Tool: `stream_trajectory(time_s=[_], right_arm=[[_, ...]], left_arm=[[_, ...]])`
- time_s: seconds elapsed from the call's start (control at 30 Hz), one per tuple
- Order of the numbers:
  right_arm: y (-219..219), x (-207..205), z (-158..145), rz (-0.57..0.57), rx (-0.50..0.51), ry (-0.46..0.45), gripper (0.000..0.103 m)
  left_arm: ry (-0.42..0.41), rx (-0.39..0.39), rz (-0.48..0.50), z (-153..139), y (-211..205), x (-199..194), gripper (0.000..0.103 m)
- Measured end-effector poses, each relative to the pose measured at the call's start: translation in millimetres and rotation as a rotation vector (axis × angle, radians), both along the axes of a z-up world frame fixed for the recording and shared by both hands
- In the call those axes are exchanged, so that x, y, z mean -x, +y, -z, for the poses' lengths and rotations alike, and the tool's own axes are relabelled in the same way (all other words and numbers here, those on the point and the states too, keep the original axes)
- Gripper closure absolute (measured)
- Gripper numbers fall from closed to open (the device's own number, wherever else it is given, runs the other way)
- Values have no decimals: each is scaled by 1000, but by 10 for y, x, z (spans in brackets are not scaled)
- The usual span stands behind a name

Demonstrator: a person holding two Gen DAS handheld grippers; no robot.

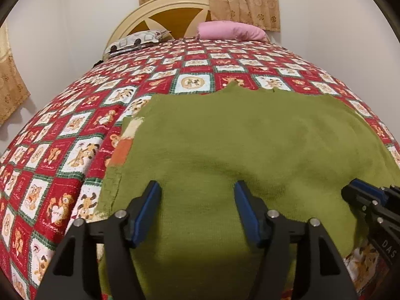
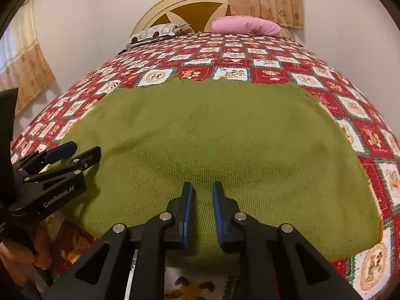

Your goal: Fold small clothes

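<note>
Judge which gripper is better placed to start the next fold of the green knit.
Left, probably. The left gripper is wide open near the green knit's side edge, where striped trim peeks out. The right gripper is narrowly open over mid-cloth.

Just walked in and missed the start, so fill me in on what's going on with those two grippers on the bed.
A person is working two handheld grippers over a green knit garment spread flat on a red patchwork bedspread. The left gripper is wide open above the garment's near edge. The right gripper is beside it, jaws narrowly parted, with nothing visibly between them. No fold shows yet. A pink pillow and a patterned pillow lie by the headboard.
</note>
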State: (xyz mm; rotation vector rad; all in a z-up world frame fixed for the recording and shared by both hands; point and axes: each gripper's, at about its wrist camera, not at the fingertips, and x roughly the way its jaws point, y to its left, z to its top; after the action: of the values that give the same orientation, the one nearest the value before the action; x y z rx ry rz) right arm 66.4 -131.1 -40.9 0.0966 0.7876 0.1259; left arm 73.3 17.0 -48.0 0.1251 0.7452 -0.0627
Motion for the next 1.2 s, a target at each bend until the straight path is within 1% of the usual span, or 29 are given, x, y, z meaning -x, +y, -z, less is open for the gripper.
stream_trajectory(time_s=[0.07,0.17,0.33,0.4,0.5,0.57,0.6,0.63,0.67,0.73,0.77,0.8,0.87,0.9,0.93,0.97,1.03,1.07,1.1,1.2], right_arm=[[-7,-7,-10,-1,19,-4,87],[3,-11,1,-3,31,-9,86],[11,-3,13,-4,-5,-10,86],[24,4,12,-4,-3,-11,86],[17,3,12,-4,-6,-10,86],[11,0,13,-4,-12,-10,86],[6,-2,14,-5,-16,-10,86],[9,-2,15,-5,-18,-10,86],[12,-3,16,-5,-19,-11,86],[11,-3,15,-5,-18,-11,86],[11,-3,15,-5,-17,-11,86],[11,-4,15,-5,-17,-11,86],[9,-2,14,-5,-19,-10,86],[6,-6,16,-5,-20,-10,86],[-1,-7,16,-5,-22,-11,86],[-1,-7,14,-5,-24,-11,86],[3,-3,11,-5,-26,-12,86],[3,-3,11,-5,-27,-12,86],[4,-5,12,-5,-27,-11,86],[0,-1,11,-5,-26,-12,86]], left_arm=[[-2,2,-22,-10,29,12,26],[8,44,-38,-36,112,40,26],[23,63,-69,-54,208,212,26],[22,82,-92,-37,299,304,22],[30,104,-126,-6,464,414,22],[21,118,-173,-16,618,489,22],[22,142,-194,-17,693,506,21],[26,186,-213,-12,787,522,21],[36,270,-245,12,929,544,21],[54,368,-292,78,1081,567,21],[52,400,-303,115,1127,569,21],[44,388,-298,118,1110,571,21],[51,296,-283,122,971,549,21],[53,276,-279,116,927,558,21],[47,280,-276,102,906,586,21],[39,322,-267,87,907,636,22],[36,463,-255,93,953,779,22],[33,498,-259,111,991,838,22],[28,526,-267,127,993,896,22],[14,534,-260,124,908,969,22]])
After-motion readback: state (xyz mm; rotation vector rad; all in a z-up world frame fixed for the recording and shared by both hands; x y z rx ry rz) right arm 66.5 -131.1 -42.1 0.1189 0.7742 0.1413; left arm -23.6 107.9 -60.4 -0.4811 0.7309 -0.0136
